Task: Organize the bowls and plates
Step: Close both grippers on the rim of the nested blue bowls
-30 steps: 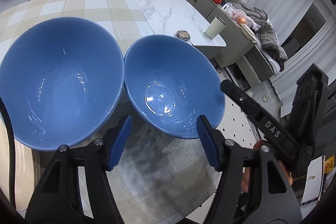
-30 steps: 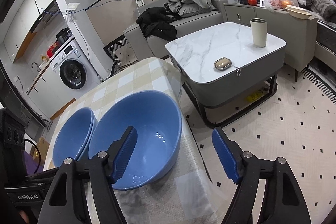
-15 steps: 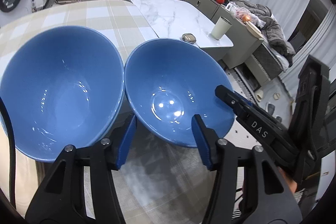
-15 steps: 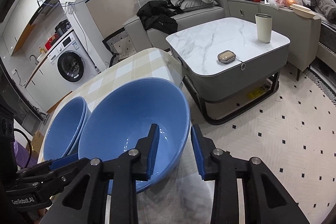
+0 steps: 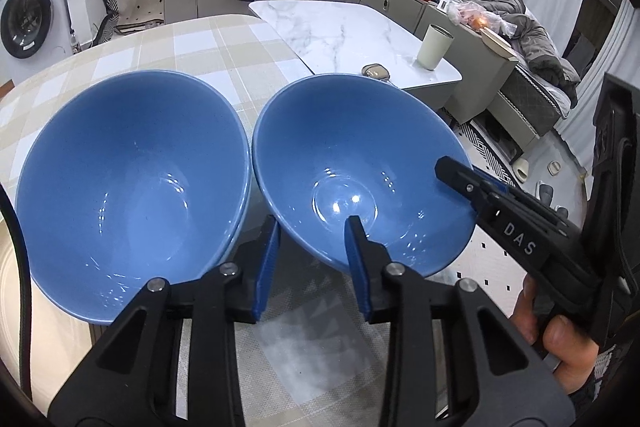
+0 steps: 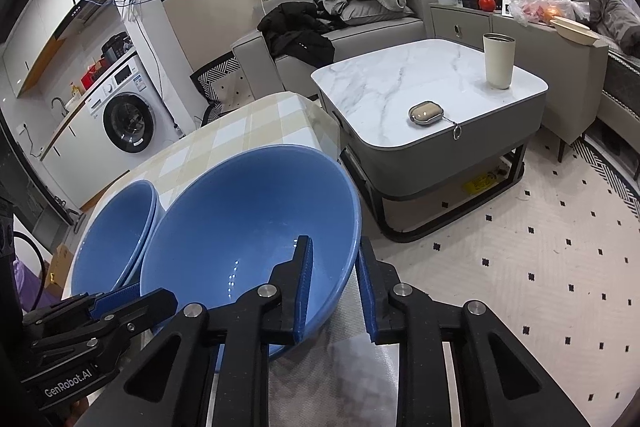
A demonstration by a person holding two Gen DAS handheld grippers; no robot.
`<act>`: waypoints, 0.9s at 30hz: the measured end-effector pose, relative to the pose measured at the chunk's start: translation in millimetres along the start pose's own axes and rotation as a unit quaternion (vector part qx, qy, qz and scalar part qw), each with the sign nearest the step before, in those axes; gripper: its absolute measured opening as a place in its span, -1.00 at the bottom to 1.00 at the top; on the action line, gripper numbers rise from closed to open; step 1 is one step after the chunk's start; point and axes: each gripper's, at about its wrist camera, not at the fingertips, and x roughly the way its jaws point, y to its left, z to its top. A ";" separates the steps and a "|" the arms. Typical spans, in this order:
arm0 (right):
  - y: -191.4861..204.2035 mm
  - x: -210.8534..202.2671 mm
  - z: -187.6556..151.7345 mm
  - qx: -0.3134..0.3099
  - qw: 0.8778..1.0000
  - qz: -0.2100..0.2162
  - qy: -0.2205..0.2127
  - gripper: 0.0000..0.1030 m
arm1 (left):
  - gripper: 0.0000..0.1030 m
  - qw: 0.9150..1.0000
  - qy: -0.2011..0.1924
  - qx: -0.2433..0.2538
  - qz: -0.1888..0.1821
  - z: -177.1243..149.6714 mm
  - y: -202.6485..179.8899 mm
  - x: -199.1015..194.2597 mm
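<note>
Two glossy blue ceramic bowls sit rim to rim on the worktop [image 5: 224, 39] with its beige-and-white checked cloth, and both hand-held grippers have settled on the one nearer the cloth's edge, the right-hand blue bowl [image 5: 352, 167]. The left hand-held gripper [image 5: 312, 259] straddles that bowl's near rim, one blue pad outside the wall and one inside; its jaws have just been closing and look pinched on the rim. The right hand-held gripper [image 6: 334, 287] has the same bowl's right rim between its pads, one inside the basin and one outside, and its jaws have also just been closing to what looks like a firm pinch. The left-hand blue bowl [image 5: 132, 187] lies untouched beside it; in the right wrist view it seems to be two bowls nested, though I cannot be sure. So the step in hand is securing the single bowl with both grips. The next move probably calls for lifting it level, keeping both pinches even so the slick glaze does not slip, then carrying it over and lowering it into the neighbouring bowl.
</note>
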 end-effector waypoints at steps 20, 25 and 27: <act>6.1 -22.8 0.7 -0.013 1.000 -0.003 -0.028 -0.55 | -0.41 0.999 -0.023 0.024 0.000 0.7 -9.9 -31.5; 9.9 -36.1 3.6 -0.017 0.999 -0.005 -0.042 -0.55 | -0.41 0.999 -0.035 0.034 -0.001 3.8 -14.1 -47.6; 9.3 -41.6 4.4 -0.011 0.999 0.001 -0.046 -0.55 | -0.41 0.999 -0.040 0.036 -0.002 5.4 -15.8 -55.4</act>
